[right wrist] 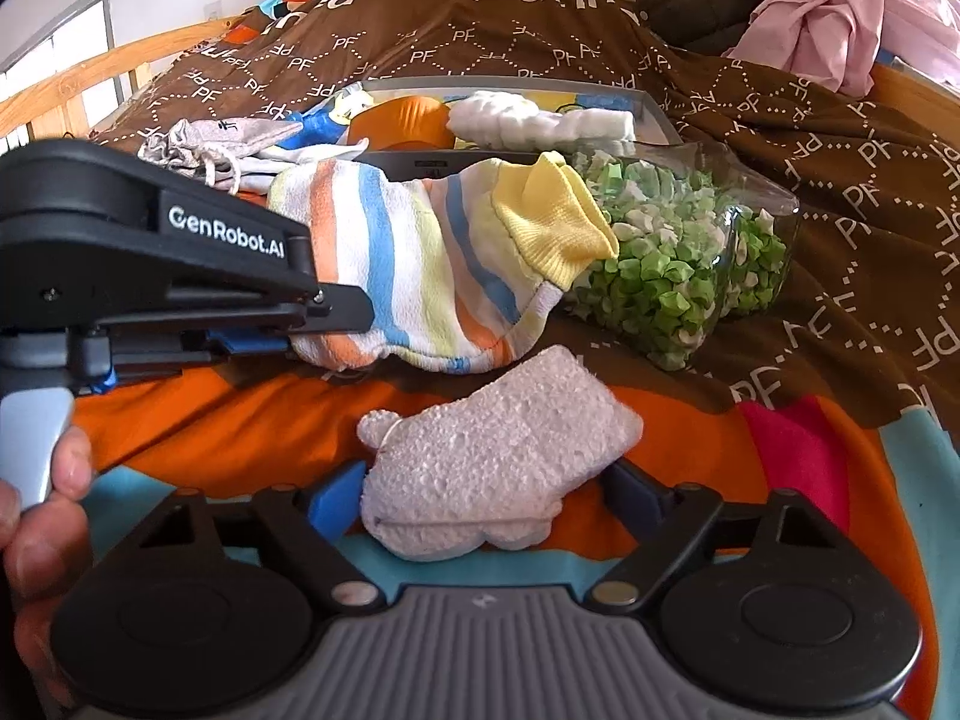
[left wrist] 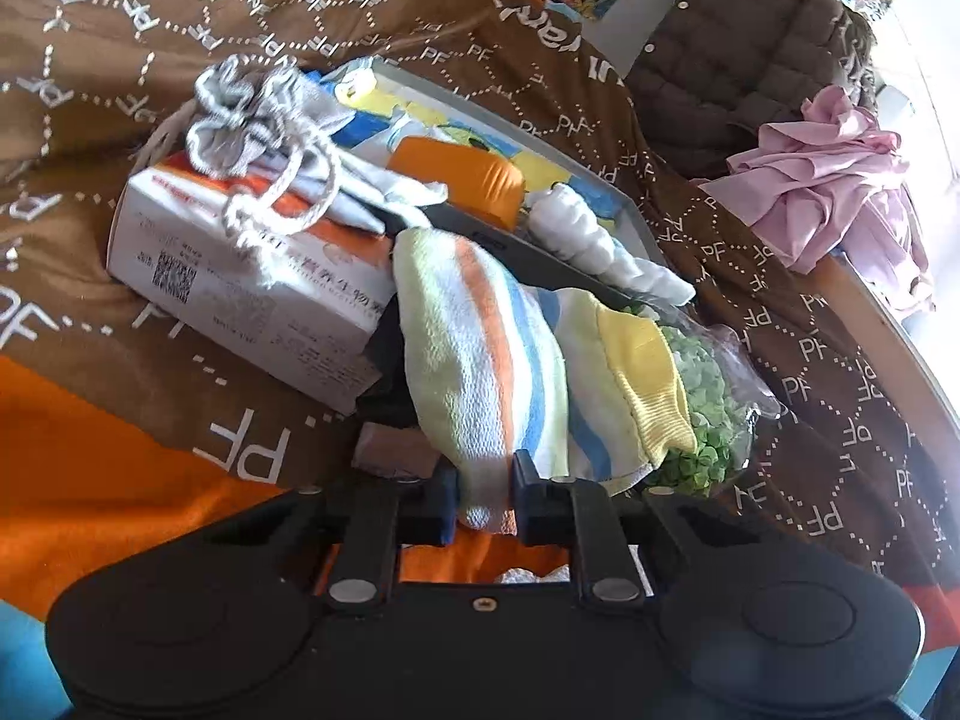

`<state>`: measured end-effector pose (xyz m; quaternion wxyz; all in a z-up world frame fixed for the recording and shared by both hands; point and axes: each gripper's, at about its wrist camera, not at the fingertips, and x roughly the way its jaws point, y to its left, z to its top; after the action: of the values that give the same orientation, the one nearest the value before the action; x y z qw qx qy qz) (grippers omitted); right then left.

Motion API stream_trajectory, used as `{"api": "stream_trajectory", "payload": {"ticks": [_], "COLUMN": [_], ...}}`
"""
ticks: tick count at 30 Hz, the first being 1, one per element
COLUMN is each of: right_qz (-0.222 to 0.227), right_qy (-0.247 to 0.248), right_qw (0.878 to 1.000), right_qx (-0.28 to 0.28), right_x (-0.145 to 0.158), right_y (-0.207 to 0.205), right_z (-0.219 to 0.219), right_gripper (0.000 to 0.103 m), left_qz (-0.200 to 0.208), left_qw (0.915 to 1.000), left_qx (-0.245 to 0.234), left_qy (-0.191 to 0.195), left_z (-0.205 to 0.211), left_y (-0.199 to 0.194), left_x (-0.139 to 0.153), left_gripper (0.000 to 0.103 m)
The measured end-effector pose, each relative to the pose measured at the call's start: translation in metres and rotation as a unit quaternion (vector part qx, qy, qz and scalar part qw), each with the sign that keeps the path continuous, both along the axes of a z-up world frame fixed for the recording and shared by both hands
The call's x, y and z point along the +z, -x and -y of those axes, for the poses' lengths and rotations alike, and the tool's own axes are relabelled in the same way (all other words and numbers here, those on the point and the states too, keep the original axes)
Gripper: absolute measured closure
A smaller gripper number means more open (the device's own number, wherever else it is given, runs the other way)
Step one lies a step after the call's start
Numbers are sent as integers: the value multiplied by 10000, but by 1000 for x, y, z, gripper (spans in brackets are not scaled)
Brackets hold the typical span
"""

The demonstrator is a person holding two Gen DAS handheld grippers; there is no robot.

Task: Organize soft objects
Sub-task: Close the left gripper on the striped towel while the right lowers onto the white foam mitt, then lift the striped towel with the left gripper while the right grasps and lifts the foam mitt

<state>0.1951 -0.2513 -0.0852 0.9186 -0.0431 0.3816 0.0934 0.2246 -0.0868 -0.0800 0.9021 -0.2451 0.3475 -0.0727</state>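
Note:
A striped sock with a yellow cuff lies over the front edge of a grey tray on the bed. My left gripper is shut on its toe end. The right wrist view shows that gripper from the side, pinching the same sock. A small white fluffy sock lies on the orange part of the blanket. My right gripper is open around it, one finger on each side. The tray holds a grey drawstring pouch, an orange object and a white fluffy roll.
A white carton sits at the tray's left corner. A clear bag of green paper stars lies right of the striped sock. A pink garment and a brown quilted jacket lie far right. A hand holds the left gripper.

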Motion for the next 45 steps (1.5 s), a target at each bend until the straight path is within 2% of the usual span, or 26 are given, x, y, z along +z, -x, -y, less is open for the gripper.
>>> {"api": "stream_trajectory", "payload": {"ticks": [4,7,13,22,28,34,38,45], "right_qz": [-4,33,50,179,488,937,1172,1513], "right_qy": [28,56,-99,-266,-354,-257,-241,-306], "right_qw": [10000,10000,9999,9994,9981,9952,9927,9879], "right_qx": [12,13,-19,-107,-106,-126,-170,-159], "right_x": [0,2,3,11,23,33,39,46], "right_y": [0,0,0,5,14,21,23,26], "right_z": [-1,0,4,10,10,10,13,14], "right_gripper": [21,34,34,35,35,34,34,34], "left_qz": [124,213,418,672,1014,1114,1328,1602], "left_qw": [9998,9995,9985,9960,9892,9857,9812,9758], "left_qx": [43,-20,-13,70,-209,-557,-726,-845], "left_qy": [-144,-233,-359,-593,-1037,-1135,-1200,-1228], "left_z": [7,13,20,6,-4,-8,-1,6], "left_y": [5,10,18,31,30,19,15,8], "left_x": [8,13,25,50,79,109,131,159], "left_gripper": [88,90,90,92,92,92,92,92]}}
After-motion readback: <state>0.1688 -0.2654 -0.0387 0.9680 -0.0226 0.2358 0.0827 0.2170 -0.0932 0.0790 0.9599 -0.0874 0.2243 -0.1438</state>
